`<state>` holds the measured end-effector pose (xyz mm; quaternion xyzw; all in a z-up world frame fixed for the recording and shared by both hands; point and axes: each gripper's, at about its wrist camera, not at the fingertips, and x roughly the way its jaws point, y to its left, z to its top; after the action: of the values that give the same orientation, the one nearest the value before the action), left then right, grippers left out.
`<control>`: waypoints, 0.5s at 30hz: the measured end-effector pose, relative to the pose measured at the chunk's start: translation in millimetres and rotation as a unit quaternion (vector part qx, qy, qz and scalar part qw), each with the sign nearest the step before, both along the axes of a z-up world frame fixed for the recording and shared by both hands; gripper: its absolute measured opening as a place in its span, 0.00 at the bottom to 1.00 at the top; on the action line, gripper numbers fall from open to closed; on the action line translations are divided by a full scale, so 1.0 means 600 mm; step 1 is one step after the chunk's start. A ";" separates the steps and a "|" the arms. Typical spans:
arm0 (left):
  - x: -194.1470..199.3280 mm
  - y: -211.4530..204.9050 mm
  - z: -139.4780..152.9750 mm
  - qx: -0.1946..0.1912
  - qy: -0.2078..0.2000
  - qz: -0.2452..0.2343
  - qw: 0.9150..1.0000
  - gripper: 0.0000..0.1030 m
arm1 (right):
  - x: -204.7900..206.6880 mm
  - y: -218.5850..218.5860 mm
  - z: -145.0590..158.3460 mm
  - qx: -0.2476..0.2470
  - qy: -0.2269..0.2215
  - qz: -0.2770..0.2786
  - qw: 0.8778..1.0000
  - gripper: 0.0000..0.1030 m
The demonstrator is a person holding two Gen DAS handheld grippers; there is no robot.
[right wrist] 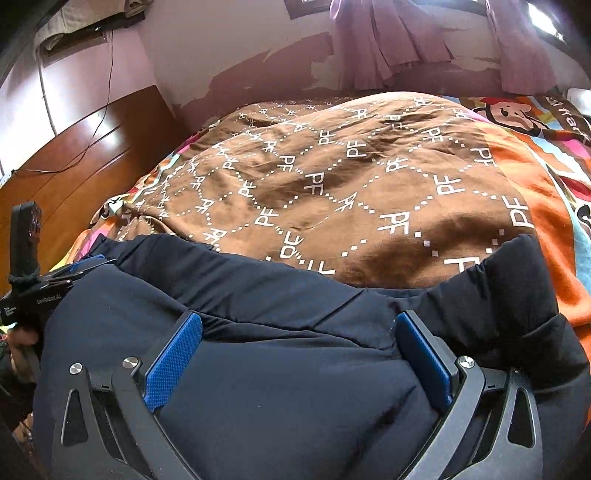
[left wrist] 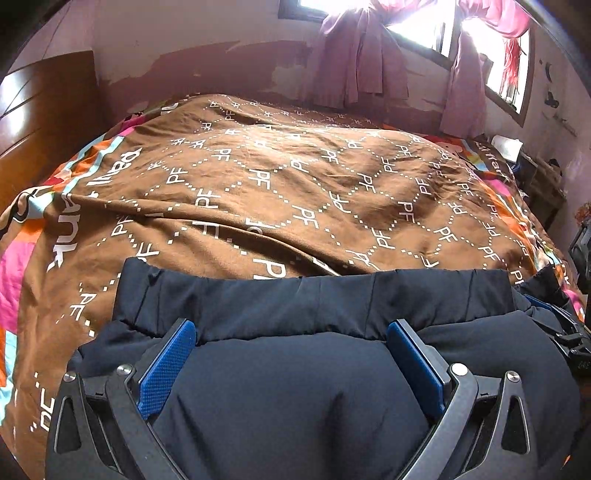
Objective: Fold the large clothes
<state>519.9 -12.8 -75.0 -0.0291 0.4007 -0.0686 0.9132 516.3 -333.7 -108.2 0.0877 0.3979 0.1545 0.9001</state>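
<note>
Left wrist view first: my left claw [left wrist: 291, 365] stands wide open, its blue pads [left wrist: 168, 365] spread either side of a puffy bulge of the dark navy garment [left wrist: 295, 387], pinching nothing. My right claw [right wrist: 297, 363] is the same in its own view, jaws wide apart over the same padded cloth and gripping none of it.

I judge a fold is under way: the garment lies bunched on the bed's near edge, a flatter band of it [left wrist: 314, 299] stretched just beyond my left claw. A thick lobe, perhaps a sleeve [right wrist: 517, 295], bulges beyond and to the right of my right claw. Next I would need to close on an edge or corner; the stuffing looks bulky and springy, so a shallow pinch could slip.

Beyond the garment spreads the brown patterned blanket [left wrist: 295, 184] covering the bed. Farther off stand a wooden headboard [left wrist: 40, 110], a peeling wall [left wrist: 221, 62], pink curtains [left wrist: 362, 62] and a bright window [left wrist: 424, 26].
</note>
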 end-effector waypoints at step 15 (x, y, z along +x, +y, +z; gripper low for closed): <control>0.005 -0.002 -0.008 0.005 -0.009 0.004 1.000 1.00 | 0.007 -0.001 -0.011 0.013 0.005 -0.003 1.000 1.00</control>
<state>522.6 -14.1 -80.0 -0.0253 0.3929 -0.0635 0.9170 520.5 -334.3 -114.9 0.1013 0.3997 0.1564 0.8975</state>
